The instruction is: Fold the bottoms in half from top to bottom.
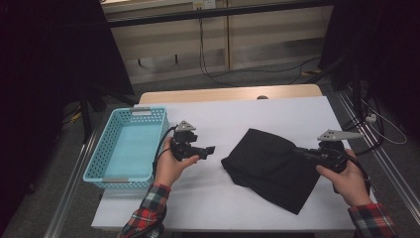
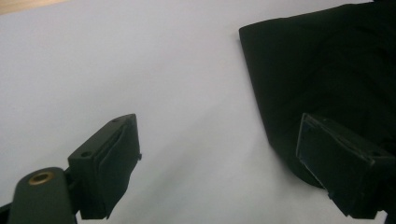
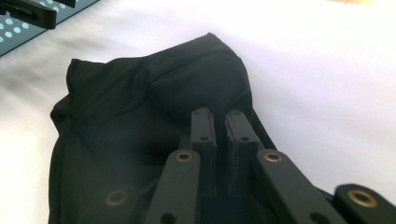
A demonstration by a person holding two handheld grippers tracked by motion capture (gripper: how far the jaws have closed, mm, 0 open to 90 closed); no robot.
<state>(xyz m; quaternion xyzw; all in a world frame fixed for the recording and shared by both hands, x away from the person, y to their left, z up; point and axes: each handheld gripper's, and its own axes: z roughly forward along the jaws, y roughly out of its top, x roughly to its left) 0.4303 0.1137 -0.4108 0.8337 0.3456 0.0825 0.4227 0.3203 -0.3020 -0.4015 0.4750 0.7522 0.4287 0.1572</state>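
Note:
A black cloth lies folded and rumpled on the white table, right of centre. My right gripper comes in from the right, and its jaws are pinched on the cloth's right edge. In the right gripper view the right gripper has its jaws almost together over the black cloth, which bulges up in front of them. My left gripper hovers left of the cloth and points toward it. In the left gripper view the left gripper is open wide over bare table, with the cloth just beyond its right jaw.
A light blue perforated basket stands at the table's left edge, close behind my left hand; its corner shows in the right gripper view. A wooden table edge runs along the far side. Cables lie on the floor beyond.

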